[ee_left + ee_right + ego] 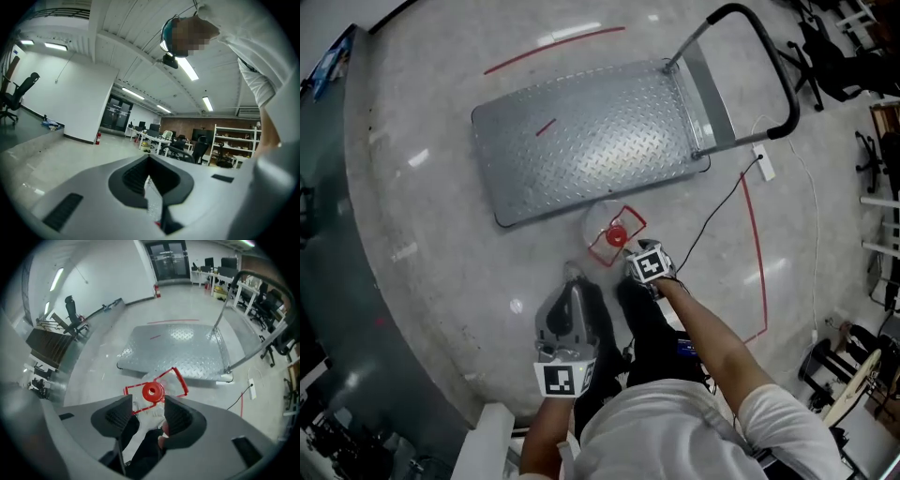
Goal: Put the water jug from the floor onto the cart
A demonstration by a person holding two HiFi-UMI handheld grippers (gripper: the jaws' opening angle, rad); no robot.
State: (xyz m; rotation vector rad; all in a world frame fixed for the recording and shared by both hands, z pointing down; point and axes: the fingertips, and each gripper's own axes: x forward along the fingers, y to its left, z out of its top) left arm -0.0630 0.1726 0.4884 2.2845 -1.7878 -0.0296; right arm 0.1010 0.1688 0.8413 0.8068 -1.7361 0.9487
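Note:
The clear water jug (605, 228) with its red cap (617, 235) and red carry handle stands on the floor just in front of the cart's near edge. The cart (581, 141) is a grey tread-plate platform with a black push handle (780, 82) at the right. My right gripper (633, 251) points steeply down right beside the cap. In the right gripper view its jaws stand apart, and the cap (152, 391) and handle (179, 379) lie just beyond the fingertips (123, 405), with nothing gripped. My left gripper (574, 279) hangs lower left of the jug, pointing level across the room; its tips (150, 158) meet.
A white power strip (765, 165) and its black cable (712, 220) lie on the floor right of the cart. Red tape lines (756, 242) mark the floor. A dark curved wall (337, 244) runs along the left. The person's legs (642, 323) are below the jug; office chairs (839, 66) stand far right.

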